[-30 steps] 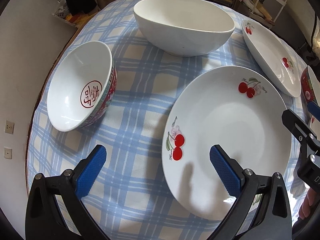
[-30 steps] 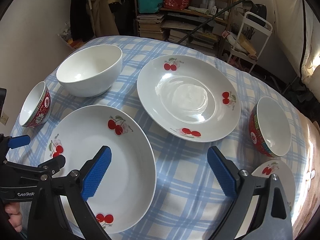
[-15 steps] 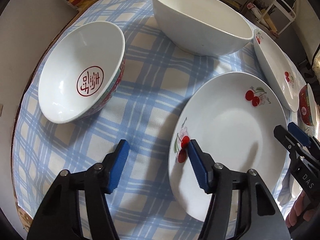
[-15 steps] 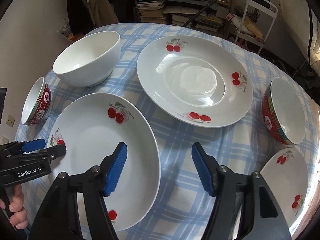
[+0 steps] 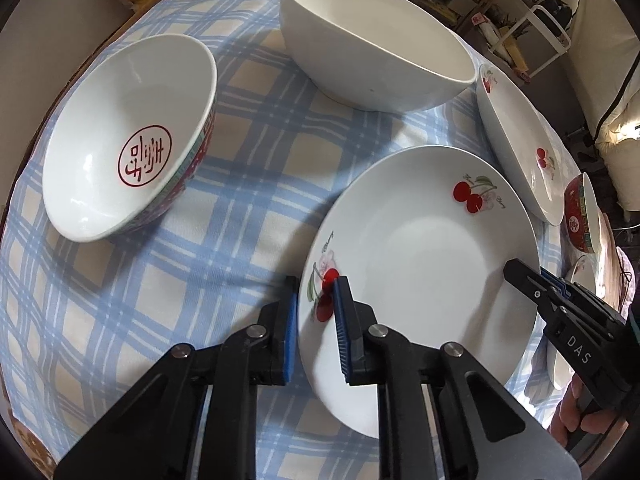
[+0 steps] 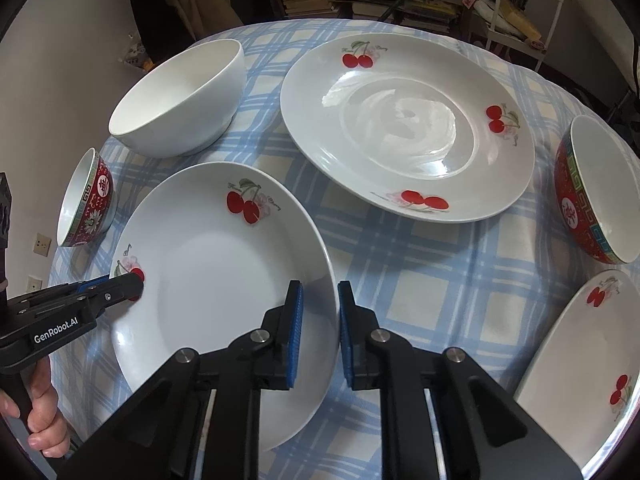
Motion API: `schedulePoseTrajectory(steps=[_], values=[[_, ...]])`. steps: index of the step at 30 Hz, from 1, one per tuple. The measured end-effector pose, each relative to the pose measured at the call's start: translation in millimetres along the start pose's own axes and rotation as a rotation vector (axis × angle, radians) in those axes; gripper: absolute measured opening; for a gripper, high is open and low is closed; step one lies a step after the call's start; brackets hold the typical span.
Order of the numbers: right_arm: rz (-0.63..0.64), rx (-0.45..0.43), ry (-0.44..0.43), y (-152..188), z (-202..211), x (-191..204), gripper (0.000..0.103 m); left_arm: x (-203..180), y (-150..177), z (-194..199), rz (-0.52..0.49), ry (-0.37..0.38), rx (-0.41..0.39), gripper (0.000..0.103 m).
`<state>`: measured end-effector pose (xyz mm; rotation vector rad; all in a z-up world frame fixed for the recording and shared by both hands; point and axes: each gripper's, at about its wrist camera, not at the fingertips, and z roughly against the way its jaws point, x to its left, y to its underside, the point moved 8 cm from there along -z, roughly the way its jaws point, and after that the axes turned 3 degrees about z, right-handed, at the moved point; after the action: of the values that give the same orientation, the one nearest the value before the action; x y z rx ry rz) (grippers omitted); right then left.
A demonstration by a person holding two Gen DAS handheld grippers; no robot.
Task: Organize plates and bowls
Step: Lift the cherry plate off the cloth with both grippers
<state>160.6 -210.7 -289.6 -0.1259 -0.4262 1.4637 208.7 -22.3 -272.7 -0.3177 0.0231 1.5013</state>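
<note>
Jaws just closed on cherry plate [image 5: 424, 280] rim; tools marked "GenRobot.AI", "DAS".

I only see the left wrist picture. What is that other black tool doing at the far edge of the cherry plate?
Observer: Those are the right tongs. They have just been closing and now pinch the rim of the cherry plate, with one pad inside and one outside.
Operator: And the white sliver further back?
Observer: That is a large cherry plate. It lies flat and has three cherry prints around its rim.
Operator: Anything in the red bowl beside it?
Observer: No, it stands upright and empty.
</note>
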Motion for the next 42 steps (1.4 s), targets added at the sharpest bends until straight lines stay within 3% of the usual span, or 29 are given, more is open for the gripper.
schedulePoseTrajectory(steps=[18, 42], values=[[-0.005, -0.008, -0.025, 7.0, 4.0, 3.5, 0.017, -7.4, 3.9, 5.4, -0.051, -0.075, -0.033, 0.018], [-0.023, -0.019, 0.017, 47.0, 42.8, 3.4, 0.016, -13.3, 47.4, 16.7, -0.09, -0.057, 0.011, 0.02]])
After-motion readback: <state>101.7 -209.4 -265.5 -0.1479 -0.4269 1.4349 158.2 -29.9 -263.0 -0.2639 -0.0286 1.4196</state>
